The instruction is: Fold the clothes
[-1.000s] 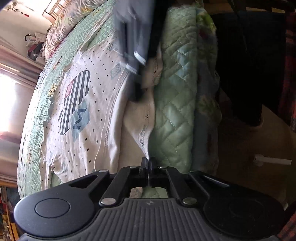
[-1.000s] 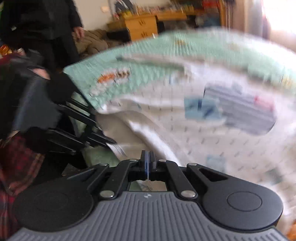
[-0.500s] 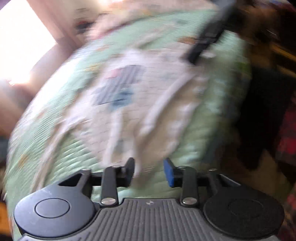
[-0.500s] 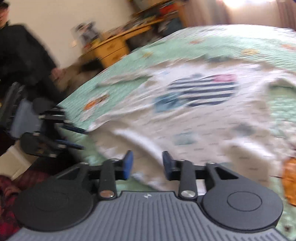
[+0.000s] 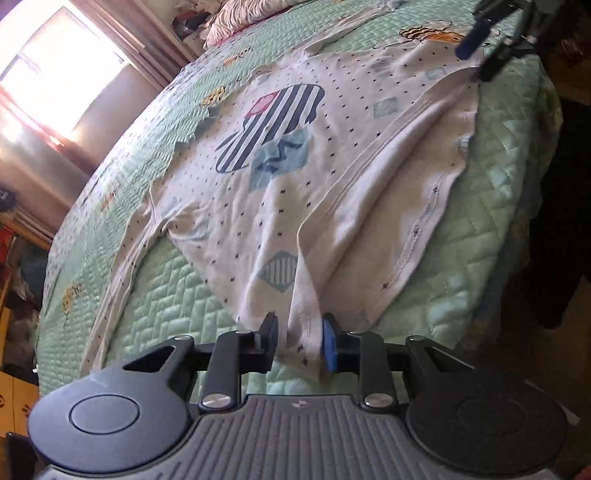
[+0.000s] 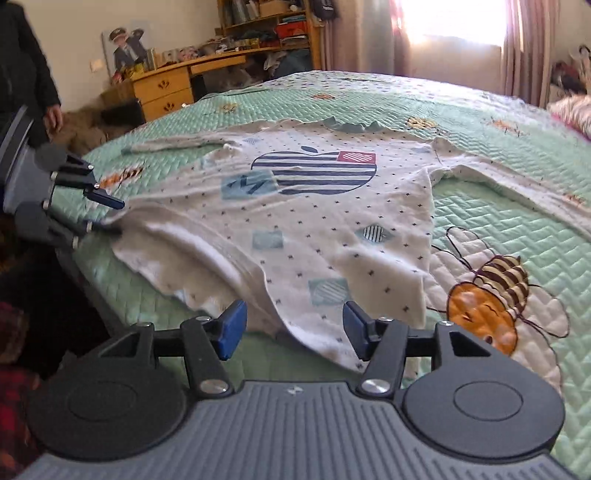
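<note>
**White shirt spread on the bed, both grippers at its near hem**

A person in dark clothes [image 6: 22, 62] stands at the far left of the right wrist view, beside a wooden desk [image 6: 166, 86] with drawers; what the drawers hold cannot be seen. Shelves [image 6: 266, 22] behind it are packed with small items too blurred to name.

The left gripper [image 5: 300, 341] sits at the near edge of the bed [image 5: 509, 155], its fingers [image 5: 328, 347] narrow and closing, with a fold of the shirt's hem between them. The cloth touches the blue pad on one side; a small gap shows at the other, so it is not yet pinched.

The white shirt [image 6: 314, 221], dotted and printed with a striped apple, lies front up on the green quilted bedspread [image 6: 517, 221], sleeves out to the sides, its lower edge rumpled and turned up.

The right gripper [image 6: 293, 326] hovers at the other hem corner, fingers [image 6: 231, 326] wide and opening, the cloth lying loose between them without touching either pad. A bee picture [image 6: 491, 295] on the bedspread lies just right of the shirt.
</note>
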### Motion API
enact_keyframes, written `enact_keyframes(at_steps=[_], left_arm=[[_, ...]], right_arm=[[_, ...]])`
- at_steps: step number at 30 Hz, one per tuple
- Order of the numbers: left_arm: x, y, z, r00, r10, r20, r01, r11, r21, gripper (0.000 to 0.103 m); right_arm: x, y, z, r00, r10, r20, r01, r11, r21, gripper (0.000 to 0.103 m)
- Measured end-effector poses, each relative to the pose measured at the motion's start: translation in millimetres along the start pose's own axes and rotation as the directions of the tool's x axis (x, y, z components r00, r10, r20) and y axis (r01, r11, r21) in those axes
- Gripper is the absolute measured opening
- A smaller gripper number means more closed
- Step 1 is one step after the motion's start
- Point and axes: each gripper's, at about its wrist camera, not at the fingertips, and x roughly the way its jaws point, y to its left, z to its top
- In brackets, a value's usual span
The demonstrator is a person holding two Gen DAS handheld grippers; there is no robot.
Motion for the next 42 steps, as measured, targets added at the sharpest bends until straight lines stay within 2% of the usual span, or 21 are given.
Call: enact_keyframes(at_steps=[4, 9, 12, 14, 18, 22, 24, 26, 30, 32, 33, 35, 36, 37, 38, 39, 40, 42], left_arm=[[0.6, 1.8, -6.9, 1.000, -0.007, -0.006, 0.007, 1.000, -0.029, 0.021], [-0.3, 4.1, -14.0, 1.000, 0.006, -0.017, -0.006, 1.000, -0.029, 0.015], [-2.8, 6.8, -22.0, 1.000, -0.005, -0.015, 0.004, 0.999, -0.045, 0.013], [-5.1, 9.5, -28.1, 1.000, -0.009, -0.008, 0.008, 0.999, -0.054, 0.013], [-10.0, 12.4, -38.5, 1.000, -0.015, 0.012, 0.015, 0.998, -0.054, 0.014], [-12.1, 11.0, -40.3, 1.000, -0.012, 0.012, 0.013, 1.000, -0.027, 0.017], [-14.4, 11.2, -40.9, 1.000, -0.006, 0.009, 0.006, 1.000, -0.022, 0.022], [-17.2, 14.0, -44.5, 1.000, 0.007, 0.001, -0.007, 0.999, -0.035, 0.036], [-22.5, 29.3, -53.5, 1.000, 0.003, -0.009, -0.004, 0.989, -0.146, 0.038], [-28.1, 38.3, -55.1, 1.000, -0.011, 0.007, 0.012, 0.975, -0.220, 0.038], [-31.8, 42.7, -54.9, 1.000, -0.017, 0.023, 0.023, 0.966, -0.259, 0.039], [-38.7, 51.8, -49.2, 0.996, -0.034, 0.083, 0.060, 0.939, -0.340, 0.044], [-42.2, 56.3, -45.7, 0.992, -0.040, 0.117, 0.082, 0.922, -0.379, 0.047], [-45.6, 60.9, -42.3, 0.988, -0.045, 0.151, 0.105, 0.903, -0.416, 0.056], [-46.8, 64.7, -36.7, 0.981, -0.049, 0.186, 0.129, 0.885, -0.448, 0.067], [-45.6, 67.7, -29.5, 0.973, -0.053, 0.223, 0.156, 0.866, -0.475, 0.071], [-42.2, 69.9, -21.3, 0.964, -0.063, 0.257, 0.188, 0.848, -0.495, 0.075], [-28.8, 71.5, -4.1, 0.946, -0.105, 0.306, 0.255, 0.823, -0.507, 0.075]], right_arm=[[2.7, 6.9, -3.2, 1.000, -0.027, 0.001, 0.027, 0.997, -0.068, 0.059], [8.6, 7.0, 9.8, 1.000, -0.008, 0.016, 0.010, 0.995, -0.097, 0.057], [15.5, 0.9, 13.4, 0.997, 0.074, 0.017, -0.073, 0.997, -0.031, 0.057], [28.6, -6.3, 9.6, 0.987, 0.147, -0.058, -0.146, 0.989, 0.034, 0.057], [14.2, -10.2, 0.2, 0.973, 0.225, -0.046, -0.220, 0.972, 0.087, 0.057], [3.5, -4.0, -5.2, 0.962, 0.245, -0.123, -0.240, 0.969, 0.057, 0.057], [-2.6, -1.5, -1.7, 0.962, 0.251, -0.109, -0.244, 0.967, 0.067, 0.057], [-7.2, 0.4, 4.9, 0.954, 0.292, -0.060, -0.286, 0.954, 0.092, 0.058], [1.5, 0.2, 28.1, 0.939, 0.329, 0.101, -0.342, 0.925, 0.167, 0.064], [13.6, -0.4, 40.6, 0.918, 0.344, 0.196, -0.385, 0.890, 0.243, 0.064], [21.1, -0.7, 44.3, 0.900, 0.360, 0.245, -0.422, 0.861, 0.285, 0.064], [35.9, 3.9, 47.8, 0.898, 0.346, 0.271, -0.422, 0.850, 0.314, 0.064], [43.3, 9.1, 47.4, 0.921, 0.304, 0.242, -0.369, 0.880, 0.299, 0.064], [53.1, 16.7, 44.1, 0.949, 0.259, 0.179, -0.301, 0.912, 0.279, 0.064], [66.0, 23.9, 37.3, 0.964, 0.249, 0.091, -0.265, 0.925, 0.271, 0.064], [77.3, 30.1, 28.7, 0.961, 0.276, 0.015, -0.269, 0.921, 0.281, 0.064], [78.4, 36.0, 20.3, 0.959, 0.282, 0.010, -0.274, 0.922, 0.275, 0.064], [69.8, 42.6, 19.7, 0.960, 0.281, 0.011, -0.274, 0.927, 0.258, 0.064]])
